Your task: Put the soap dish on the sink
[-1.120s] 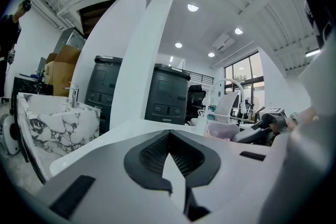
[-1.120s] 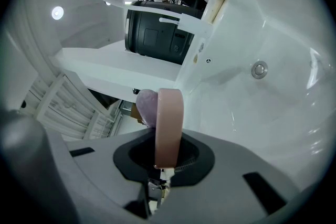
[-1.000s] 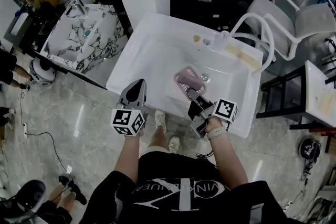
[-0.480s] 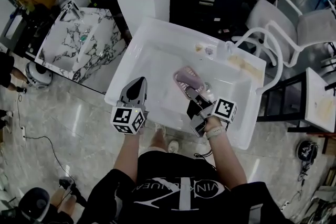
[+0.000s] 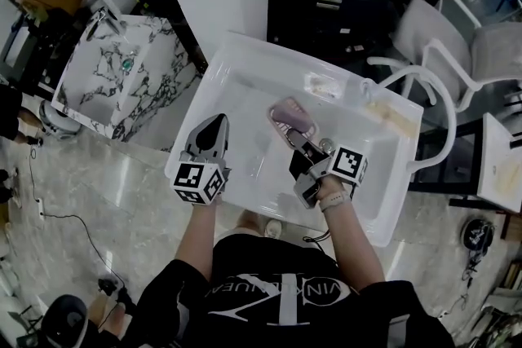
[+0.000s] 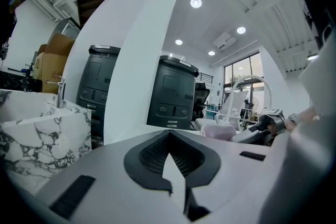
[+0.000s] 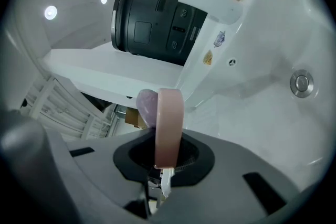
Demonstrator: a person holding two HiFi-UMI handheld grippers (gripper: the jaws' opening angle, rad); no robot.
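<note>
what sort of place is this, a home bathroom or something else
Likely a showroom or test lab, not a home bathroom: a freestanding white sink, a marbled basin beside it, and chairs.

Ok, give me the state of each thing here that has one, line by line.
Soap dish: gripped by its rim, held over the sink.
Soap: sitting on the dish.
Right tongs: shut on the dish.
Left tongs: shut, nothing between them.
</note>
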